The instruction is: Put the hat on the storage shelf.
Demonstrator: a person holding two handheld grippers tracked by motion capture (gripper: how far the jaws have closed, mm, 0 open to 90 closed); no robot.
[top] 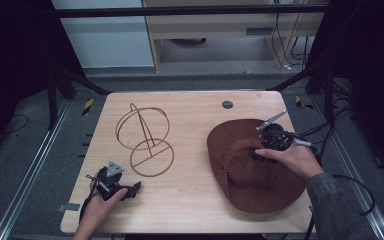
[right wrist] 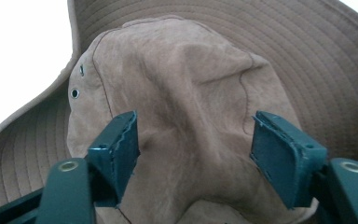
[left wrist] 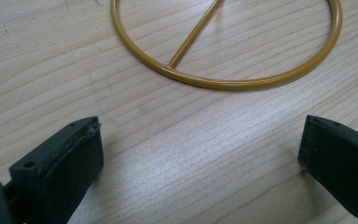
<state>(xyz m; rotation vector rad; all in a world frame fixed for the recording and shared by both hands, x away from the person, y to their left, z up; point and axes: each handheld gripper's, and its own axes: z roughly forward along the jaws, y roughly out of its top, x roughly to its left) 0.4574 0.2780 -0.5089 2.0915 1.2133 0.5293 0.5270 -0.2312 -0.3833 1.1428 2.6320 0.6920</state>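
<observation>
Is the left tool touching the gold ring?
Apart. In the left gripper view, bare wood lies between the left tool and the ring.

My left hand [top: 100, 205] comes in near the table's front left corner, curled around the left gripper [top: 132, 188], which lies low and level, aimed toward the table's right side. In the left gripper view its two black jaws stand wide apart with nothing between them. My right forearm, in a grey sleeve, angles in across the table's front right corner. My right hand [top: 292, 159] clasps the right gripper [top: 260, 152] from above; in the right gripper view its jaws stand partly apart.
</observation>
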